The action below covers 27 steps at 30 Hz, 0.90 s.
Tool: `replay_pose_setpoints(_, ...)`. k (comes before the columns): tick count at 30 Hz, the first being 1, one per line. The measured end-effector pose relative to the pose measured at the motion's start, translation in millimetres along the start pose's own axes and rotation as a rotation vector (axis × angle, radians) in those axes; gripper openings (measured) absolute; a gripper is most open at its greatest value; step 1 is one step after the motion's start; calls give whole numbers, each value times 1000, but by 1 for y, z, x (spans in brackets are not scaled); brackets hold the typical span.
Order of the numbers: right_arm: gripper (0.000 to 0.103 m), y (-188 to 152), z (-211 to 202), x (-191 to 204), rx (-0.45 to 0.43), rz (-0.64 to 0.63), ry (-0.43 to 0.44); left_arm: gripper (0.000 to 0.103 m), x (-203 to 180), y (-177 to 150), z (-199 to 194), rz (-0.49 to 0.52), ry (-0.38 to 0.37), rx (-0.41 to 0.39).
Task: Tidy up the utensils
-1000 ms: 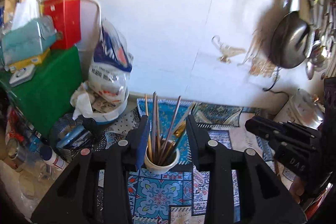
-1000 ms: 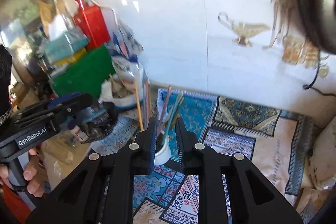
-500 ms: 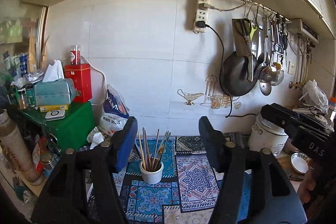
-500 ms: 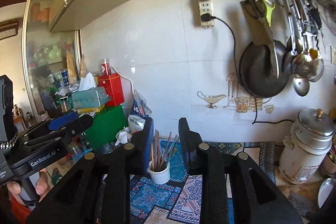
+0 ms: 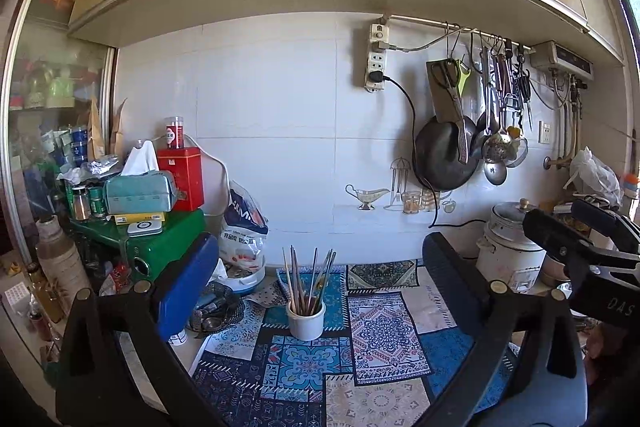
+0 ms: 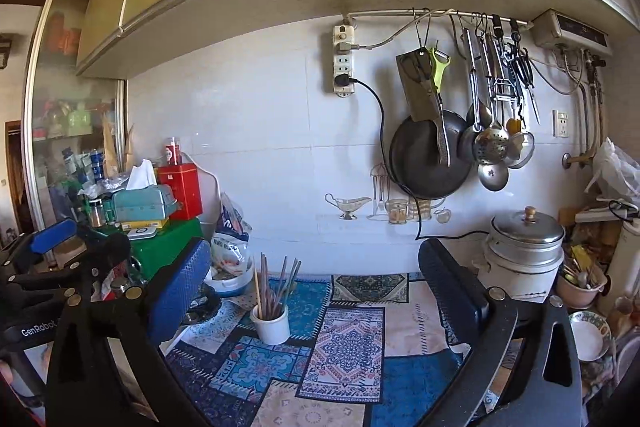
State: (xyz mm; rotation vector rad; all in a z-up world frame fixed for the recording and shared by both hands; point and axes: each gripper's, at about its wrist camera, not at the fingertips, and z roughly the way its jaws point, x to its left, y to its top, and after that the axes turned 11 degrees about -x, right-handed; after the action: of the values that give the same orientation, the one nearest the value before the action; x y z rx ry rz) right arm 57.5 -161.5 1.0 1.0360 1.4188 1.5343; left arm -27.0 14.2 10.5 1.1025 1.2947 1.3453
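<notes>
Both the left tool and right tool are opening, empty, while the chopsticks, probably light, stiff and slippery, stand in a fragile-looking white cup farther off on the bench, best pinched mid-shaft.

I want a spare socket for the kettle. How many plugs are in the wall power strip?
2. On the power strip, one grey plug sits near the top and one black plug in the lowest socket; the socket between them looks free.
</notes>
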Motion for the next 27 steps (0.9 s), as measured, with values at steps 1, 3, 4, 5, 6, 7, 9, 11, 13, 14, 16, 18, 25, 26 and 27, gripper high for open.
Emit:
replay_pose_setpoints(1,103,0,-2,0,-1,-3,1,102,0,0,-1,-2,-3,-1)
replay_pose_setpoints(3,103,1,-5,1,-7,-6,-2,102,-1,0,-2,-3,-7,-3)
replay_pose_setpoints(4,103,1,-6,1,-9,-6,-4,102,-1,0,-3,-2,-7,-4)
replay_pose_setpoints(5,103,2,-5,0,-9,-4,-7,102,-1,0,-2,-3,-7,-5)
replay_pose_setpoints(6,103,1,-7,1,-9,-3,-7,102,-1,0,-2,-4,-9,-5)
replay_pose_setpoints(7,103,1,-6,0,-9,-2,-8,102,0,0,0,-5,-12,-3)
replay_pose_setpoints(9,103,1,-6,0,-8,0,-10,102,-1,-1,1,-7,-17,0)
replay_pose_setpoints(11,103,0,-6,-1,-7,3,-12,102,-1,-2,4,-7,-18,3)
replay_pose_setpoints(13,103,0,-5,-2,-3,3,-12,102,-2,-3,6,-9,-17,9)
replay_pose_setpoints(14,103,-1,-4,-3,-1,3,-12,102,-1,-3,7,-10,-19,12)
replay_pose_setpoints(16,103,-2,-3,-3,3,-5,-16,102,-2,-5,9,-11,-20,19)
replay_pose_setpoints(18,103,-3,-3,-3,8,-12,-21,102,-4,-6,10,-8,-23,26)
replay_pose_setpoints(25,103,-5,-1,-5,31,-19,-21,102,-8,-9,14,3,-20,33)
replay_pose_setpoints(26,103,-5,-1,-5,31,-21,-22,102,-8,-9,14,2,-19,34)
replay_pose_setpoints(27,103,-4,-1,-5,31,-23,-23,102,-8,-9,14,2,-20,33)
